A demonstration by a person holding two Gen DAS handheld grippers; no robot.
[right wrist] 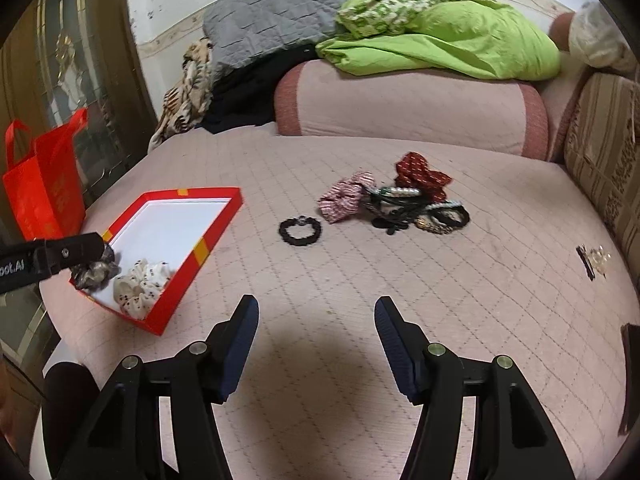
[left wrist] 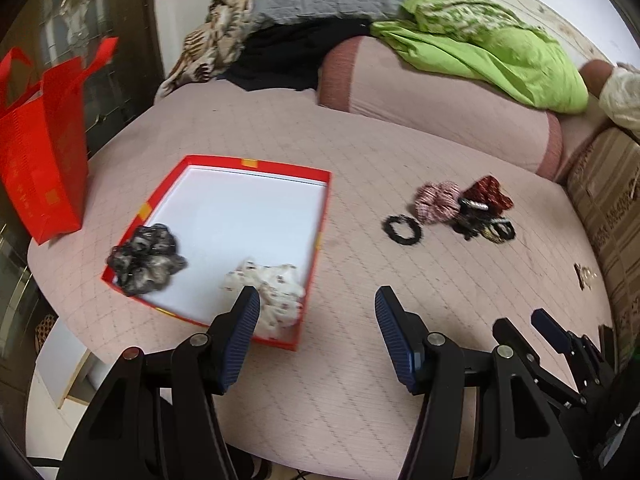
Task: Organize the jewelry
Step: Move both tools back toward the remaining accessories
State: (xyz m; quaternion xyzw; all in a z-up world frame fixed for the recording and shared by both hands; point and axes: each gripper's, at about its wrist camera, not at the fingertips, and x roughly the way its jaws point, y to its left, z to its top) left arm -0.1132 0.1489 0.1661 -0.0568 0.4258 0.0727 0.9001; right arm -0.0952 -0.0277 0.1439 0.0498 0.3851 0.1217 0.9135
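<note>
Both tongs stand apart with nothing between the pads. The left tongs (left wrist: 316,300) hang over the bed just off the near corner of the red box (left wrist: 160,194); the right tongs (right wrist: 316,308) hang over bare quilt.

From the left tongs, the white dotted scrunchie (left wrist: 276,288) lies just beyond the left pad at about ten o'clock, inside the box, and the dark grey scrunchie (left wrist: 146,260) lies farther out at nine o'clock, draped over the box's near-left corner. Those two look sorted; the rest of the white floor is bare.

From the right tongs, a black beaded band (right wrist: 300,231) lies alone on the bed (right wrist: 400,280) at twelve o'clock. Past it at one o'clock is the unsorted heap: a pink striped scrunchie (right wrist: 344,198), a dark red scrunchie (right wrist: 420,174) and tangled black ties and pearl bands (right wrist: 416,210), all touching. At three o'clock, well apart, lies a small clip (right wrist: 592,262). By my reckoning the job is under halfway, most pieces still outside the box.
</note>
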